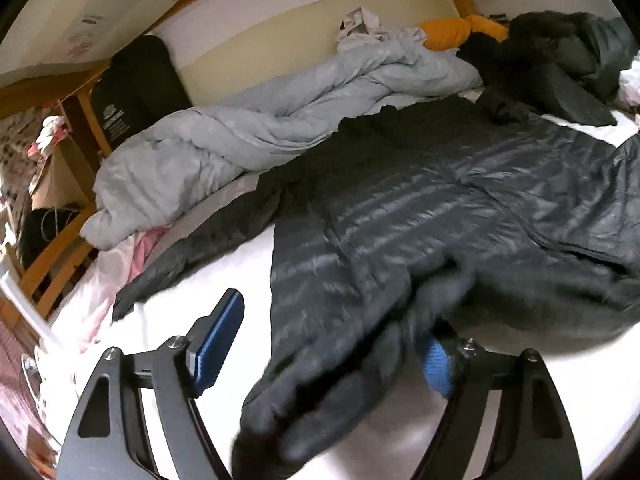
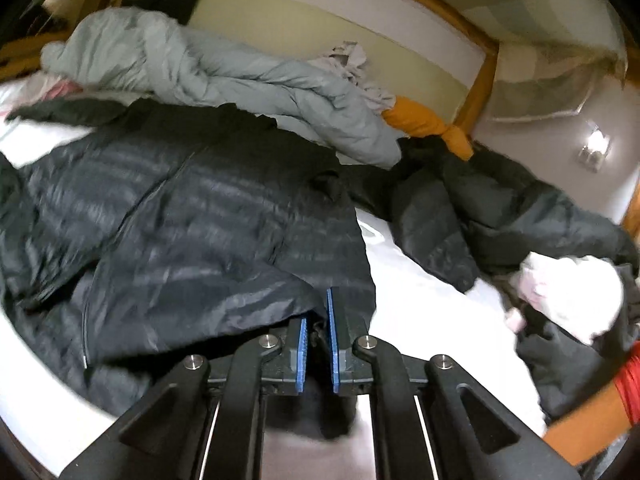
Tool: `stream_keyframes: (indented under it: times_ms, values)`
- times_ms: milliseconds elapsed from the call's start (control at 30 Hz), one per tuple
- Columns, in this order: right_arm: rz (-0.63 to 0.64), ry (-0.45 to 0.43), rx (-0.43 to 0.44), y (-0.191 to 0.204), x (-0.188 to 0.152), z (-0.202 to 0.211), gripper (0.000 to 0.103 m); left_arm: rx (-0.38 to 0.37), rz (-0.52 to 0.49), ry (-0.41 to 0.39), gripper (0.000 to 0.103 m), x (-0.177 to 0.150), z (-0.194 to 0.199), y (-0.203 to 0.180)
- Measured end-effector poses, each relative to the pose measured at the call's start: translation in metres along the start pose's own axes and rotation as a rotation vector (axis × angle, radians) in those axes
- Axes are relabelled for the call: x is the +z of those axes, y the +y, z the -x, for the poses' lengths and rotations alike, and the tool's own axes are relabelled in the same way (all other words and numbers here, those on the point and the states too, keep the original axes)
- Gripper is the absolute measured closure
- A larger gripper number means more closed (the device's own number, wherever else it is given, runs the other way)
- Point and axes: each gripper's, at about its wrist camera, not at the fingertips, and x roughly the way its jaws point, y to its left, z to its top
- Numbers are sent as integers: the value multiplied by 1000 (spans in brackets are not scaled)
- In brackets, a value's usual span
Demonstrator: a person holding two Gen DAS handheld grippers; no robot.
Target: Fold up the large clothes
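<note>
White bed sheet (image 1: 224, 264) beneath dark puffer jacket (image 1: 440, 216); my left gripper (image 1: 332, 344) gapes, its right pad half hidden by a blurred sleeve (image 1: 344, 360); my right gripper (image 2: 317, 320) pinches the hem.

jacket (image 1: 420, 208) on bed (image 1: 224, 276), duvet (image 1: 224, 136) behind it

Down jacket (image 1: 460, 216): black, glossy, horizontal quilted bands. Bed sheet (image 1: 208, 280): white. Duvet (image 1: 240, 128): pale grey-blue, plain. Cushion (image 1: 448, 32): orange. Bed frame (image 2: 476, 76): honey-brown wood. Wall (image 2: 320, 24): cream with a white stripe. Left hand-held gripper (image 1: 332, 344) and right hand-held gripper (image 2: 317, 336): black frames, blue ridged pads.
</note>
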Motion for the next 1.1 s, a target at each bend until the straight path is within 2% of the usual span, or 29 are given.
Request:
stream_keyframes:
  times_ms: [100,233,267,300,333,367,400,500,567,667,733,833,933,1033,1100]
  values:
    - [-13,26,51,-7,25,-35,93,0,-13,43,23,15,-34,3]
    - [-11,53,62,-12,43,-82,89,0,13,121,22,25,-89,8]
    - [-30,62,65,-17,46,-94,80,-1,23,140,22,24,-102,9]
    - [-57,68,66,-23,46,-104,63,-1,30,163,22,22,-116,9]
    - [-86,68,66,-29,46,-110,39,13,30,177,22,19,-127,8]
    - [-131,59,59,-41,45,-117,31,24,31,181,22,15,-134,8]
    - [-164,48,58,-49,43,-119,27,23,41,184,21,11,-140,9]
    - [-258,21,95,-75,40,-119,27,-11,107,197,19,7,-148,17]
    - [-330,-22,129,-92,37,-111,27,-7,113,189,18,6,-145,19]
    - [-372,-92,141,-104,33,-91,24,7,113,182,18,5,-140,21]
    - [-365,-136,138,-106,32,-76,20,10,117,181,17,3,-134,23]
    - [-336,-186,168,-104,27,-48,18,25,123,206,12,0,-134,27]
    - [-298,-239,182,-102,12,-20,15,1,184,240,11,-6,-140,37]
    - [-250,-217,215,-95,-13,-5,14,-30,264,274,10,-11,-150,48]
    - [-228,-171,228,-90,-31,-1,14,-48,302,285,10,-14,-153,53]
